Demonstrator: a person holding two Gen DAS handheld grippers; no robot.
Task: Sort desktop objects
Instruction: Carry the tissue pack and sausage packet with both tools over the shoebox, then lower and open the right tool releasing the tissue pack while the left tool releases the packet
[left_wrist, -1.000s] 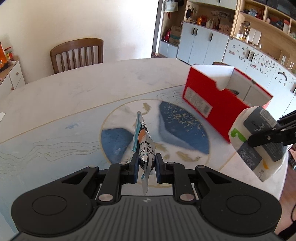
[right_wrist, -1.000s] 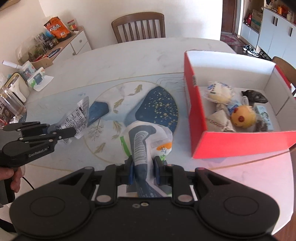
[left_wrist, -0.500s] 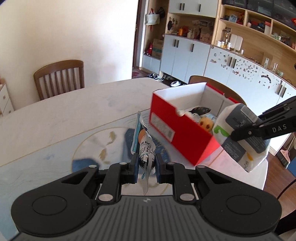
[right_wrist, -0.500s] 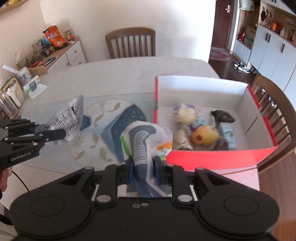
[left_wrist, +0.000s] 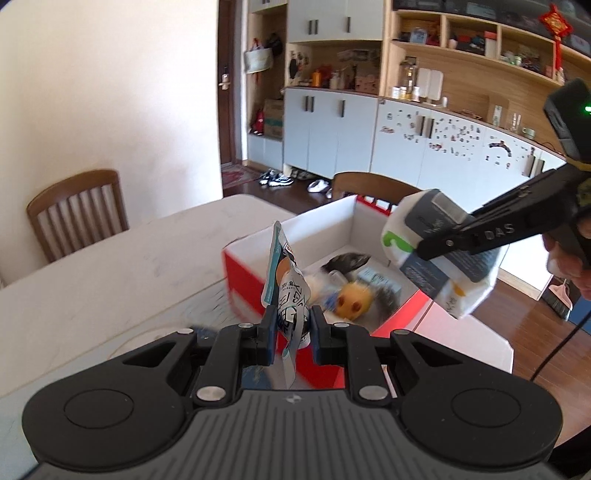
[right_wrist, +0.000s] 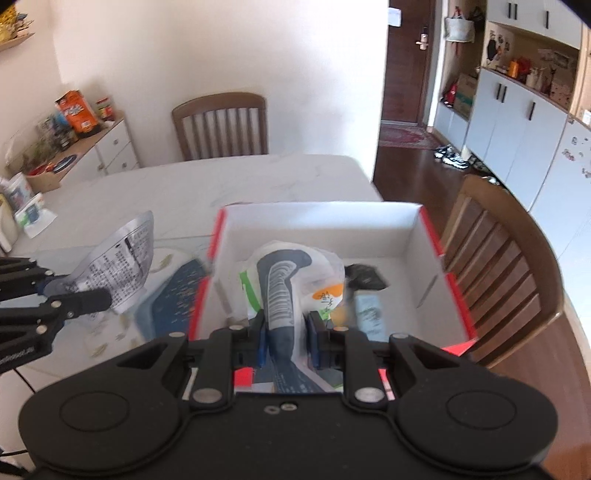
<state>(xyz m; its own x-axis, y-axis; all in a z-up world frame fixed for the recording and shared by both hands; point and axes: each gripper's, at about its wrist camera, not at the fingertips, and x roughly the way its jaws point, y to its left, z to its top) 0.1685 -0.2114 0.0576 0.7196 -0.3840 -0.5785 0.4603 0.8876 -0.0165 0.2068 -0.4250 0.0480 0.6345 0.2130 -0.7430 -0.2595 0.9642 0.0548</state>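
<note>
Room: white walls, pale blue-grey cabinets (left_wrist: 328, 133) and open wooden shelves on the far side, dark wood floor.
Table: white marble-look table (right_wrist: 177, 192) with a blue-and-gold printed pattern near the box; one wooden chair (right_wrist: 221, 125) stands at its far edge, another chair (right_wrist: 506, 266) at the side by the box.
Side cabinet: low white sideboard (right_wrist: 96, 147) against the wall, crowded with packets and jars (an orange snack bag stands out).
Box: red box (right_wrist: 428, 236) with white inner walls, open on top, standing on the table near its edge.
Box contents: a yellow round toy (left_wrist: 351, 302) with red spots, a dark crumpled item (left_wrist: 345, 262), a pale blue-green pack (right_wrist: 369, 314); other small wrapped things are too blurred to name.
Left gripper: left gripper (left_wrist: 293, 326) pinches a silver printed sachet (left_wrist: 284, 288) by its lower end, the sachet standing upright between the fingers.
Sachet position: held in the air above the table, just beside the box's near red wall in the right wrist view (right_wrist: 118, 266).
Right gripper: right gripper (right_wrist: 284, 339) is clamped on a white pouch (right_wrist: 288, 280) with a grey curved graphic plus green and orange marks.
Pouch position: raised over the open box; seen from the left wrist camera (left_wrist: 439, 254) it hangs above the box's far side, probably clear of the contents.
</note>
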